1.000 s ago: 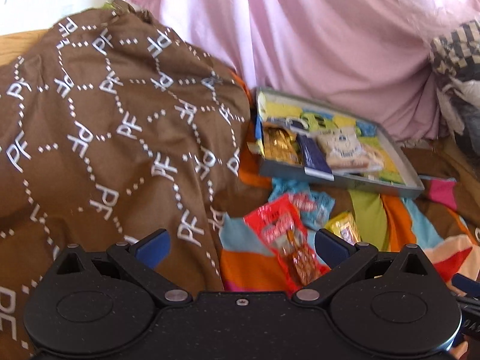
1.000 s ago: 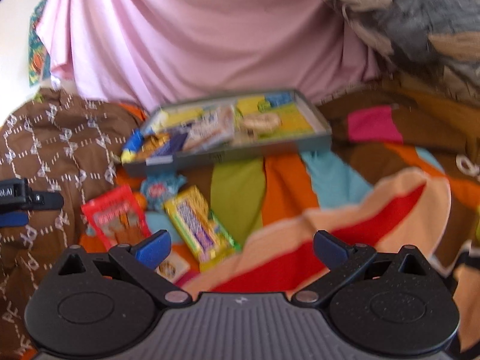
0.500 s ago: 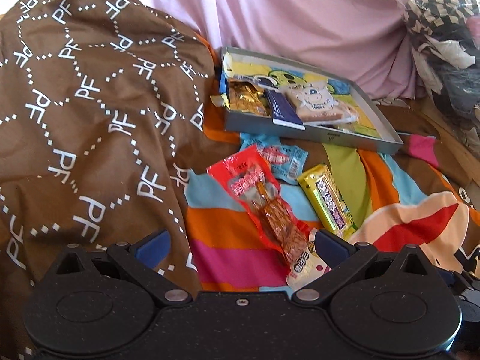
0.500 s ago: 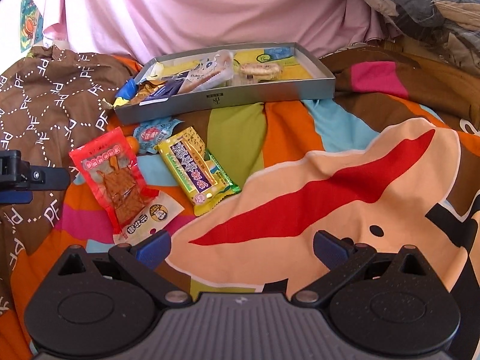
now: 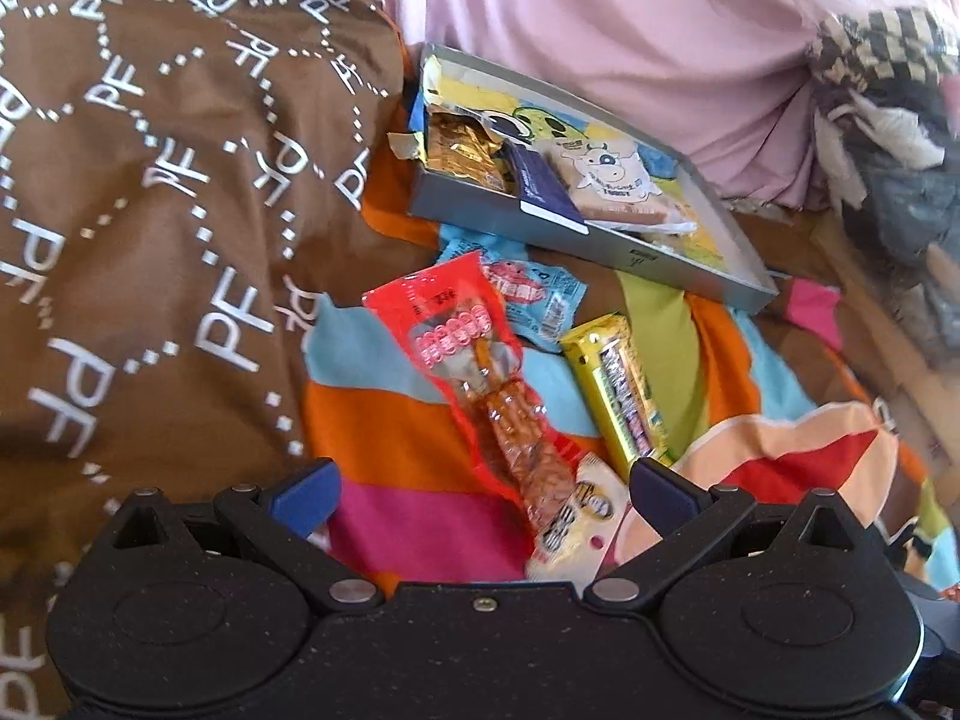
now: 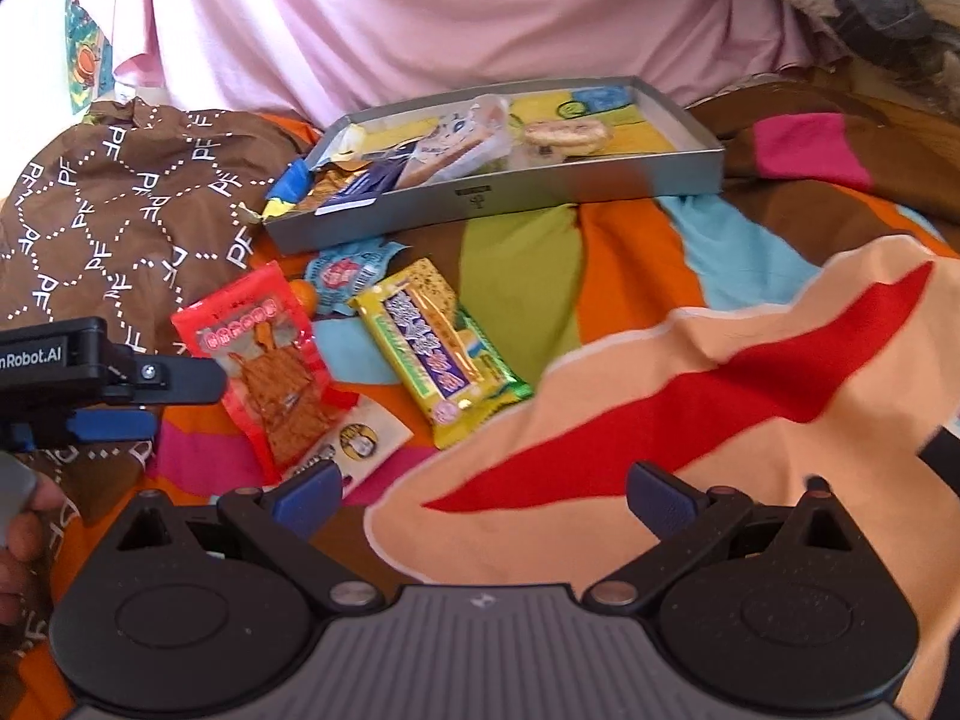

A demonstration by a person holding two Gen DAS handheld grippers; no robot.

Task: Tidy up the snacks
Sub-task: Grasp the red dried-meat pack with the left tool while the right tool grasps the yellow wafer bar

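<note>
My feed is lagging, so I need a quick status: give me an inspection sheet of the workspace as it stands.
Surface: striped bedspread, rumpled.
Job's things: grey tray holding several snacks; loose in front of it lie the red packet, yellow bar and blue packet.
Clutter: brown patterned cloth beside the tray.
Grippers: left hand-held gripper open over the red packet's near end; right hand-held gripper open, empty.
Cables: nothing seen.
Surroundings: pink fabric behind the tray.

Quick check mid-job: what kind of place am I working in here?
Probably a bedroom, working on a bed: snacks lie on a soft, rumpled multicoloured blanket, with a brown patterned quilt bunched beside it and a grey snack tray resting on the bedding.
</note>
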